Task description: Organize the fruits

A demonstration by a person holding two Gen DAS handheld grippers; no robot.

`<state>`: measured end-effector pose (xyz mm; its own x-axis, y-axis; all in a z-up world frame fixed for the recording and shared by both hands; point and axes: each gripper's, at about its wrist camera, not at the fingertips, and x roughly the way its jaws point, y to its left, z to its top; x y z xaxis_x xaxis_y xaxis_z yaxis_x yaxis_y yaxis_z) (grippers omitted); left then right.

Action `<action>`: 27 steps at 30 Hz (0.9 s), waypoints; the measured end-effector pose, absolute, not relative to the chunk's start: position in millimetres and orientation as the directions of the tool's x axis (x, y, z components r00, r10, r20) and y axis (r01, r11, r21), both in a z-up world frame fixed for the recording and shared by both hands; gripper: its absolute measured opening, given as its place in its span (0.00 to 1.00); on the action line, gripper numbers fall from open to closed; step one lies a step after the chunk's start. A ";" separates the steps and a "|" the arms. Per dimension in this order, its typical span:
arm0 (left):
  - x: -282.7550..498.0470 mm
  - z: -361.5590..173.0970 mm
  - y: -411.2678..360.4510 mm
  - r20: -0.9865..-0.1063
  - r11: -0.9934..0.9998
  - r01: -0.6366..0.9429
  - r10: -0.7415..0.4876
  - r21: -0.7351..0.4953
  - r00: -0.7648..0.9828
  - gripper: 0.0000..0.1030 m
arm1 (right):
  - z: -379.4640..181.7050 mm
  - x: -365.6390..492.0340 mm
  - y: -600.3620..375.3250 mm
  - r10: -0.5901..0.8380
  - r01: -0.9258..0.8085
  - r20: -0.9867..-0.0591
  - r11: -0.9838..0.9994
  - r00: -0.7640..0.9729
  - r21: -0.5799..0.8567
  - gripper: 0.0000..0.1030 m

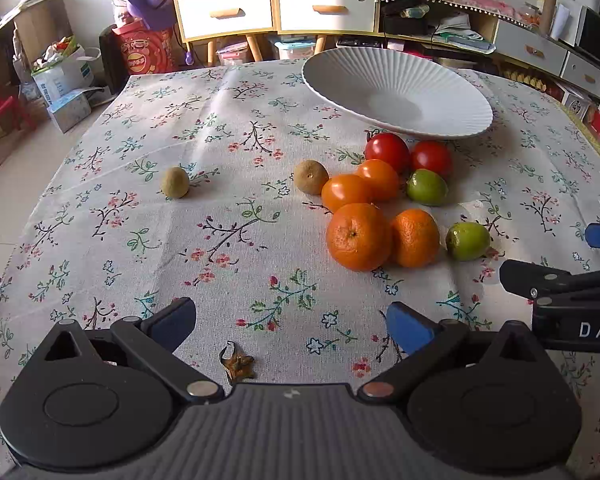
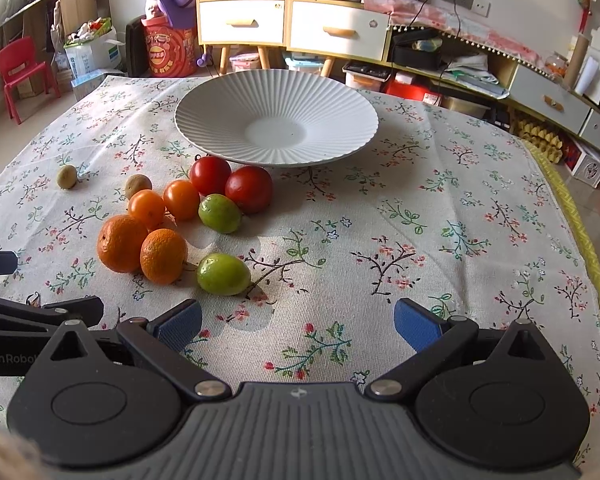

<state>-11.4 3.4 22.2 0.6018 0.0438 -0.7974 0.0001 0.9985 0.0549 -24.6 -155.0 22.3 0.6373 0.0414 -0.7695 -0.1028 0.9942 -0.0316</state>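
The fruit sits in a loose cluster on the floral tablecloth (image 2: 440, 240), just in front of the white ribbed plate (image 2: 204, 120), which holds nothing. Two red tomatoes (image 2: 210, 175) lie nearest the plate's rim, touching each other; two small orange tomatoes (image 2: 181, 199) sit just in front of them, then two mandarins (image 2: 121, 243) side by side. One green lime (image 2: 219, 213) rests against a red tomato, the other lime (image 2: 223, 274) lies just beside the nearer mandarin. A brown kiwi (image 1: 310, 176) touches the cluster's edge, and a second kiwi (image 1: 175, 182) lies well apart to the left.

The right gripper (image 2: 298, 326) hovers above the cloth with its blue pads spread wide and nothing between them; the nearer lime is just ahead of its left finger. The left gripper (image 1: 291, 324) is likewise spread and empty, the mandarins ahead to its right. A dried star-shaped calyx (image 1: 238, 364) lies between its fingers, near the body.
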 end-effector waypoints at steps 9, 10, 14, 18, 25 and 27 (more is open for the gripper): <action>-8.3 19.1 6.3 -0.802 0.998 -0.005 0.056 0.066 0.595 0.94 | 21.8 -24.5 -155.0 0.041 -0.103 -0.771 0.994 0.636 -0.032 1.00; -7.4 18.3 6.4 -0.802 0.998 -0.006 0.058 0.068 0.594 0.94 | 20.6 -24.6 -155.1 0.040 -0.103 -0.772 0.994 0.634 -0.033 1.00; -6.0 12.4 7.6 -0.802 0.998 -0.007 0.059 0.068 0.594 0.94 | 13.3 -22.6 -156.3 0.042 -0.104 -0.785 0.994 0.618 -0.029 1.00; -5.5 2.9 11.3 -0.800 0.999 -0.011 0.046 0.049 0.599 0.94 | 2.5 -20.2 -157.1 0.044 -0.107 -0.803 0.994 0.595 -0.025 1.00; -6.7 -1.6 12.3 -0.767 1.000 0.014 0.010 0.024 0.642 0.94 | -5.0 -18.8 -155.6 0.076 -0.127 -0.793 0.992 0.604 -0.001 1.00; -4.4 -1.6 12.0 -0.769 1.000 0.014 0.005 0.018 0.639 0.94 | -6.1 -17.9 -154.7 0.094 -0.143 -0.782 0.990 0.616 0.007 1.00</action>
<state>-4.4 12.0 -1.6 0.6388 0.0048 -0.7694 0.0140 0.9997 0.0179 -17.9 -154.7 -6.1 0.6163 0.0944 -0.7819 -0.1432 0.9897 0.0066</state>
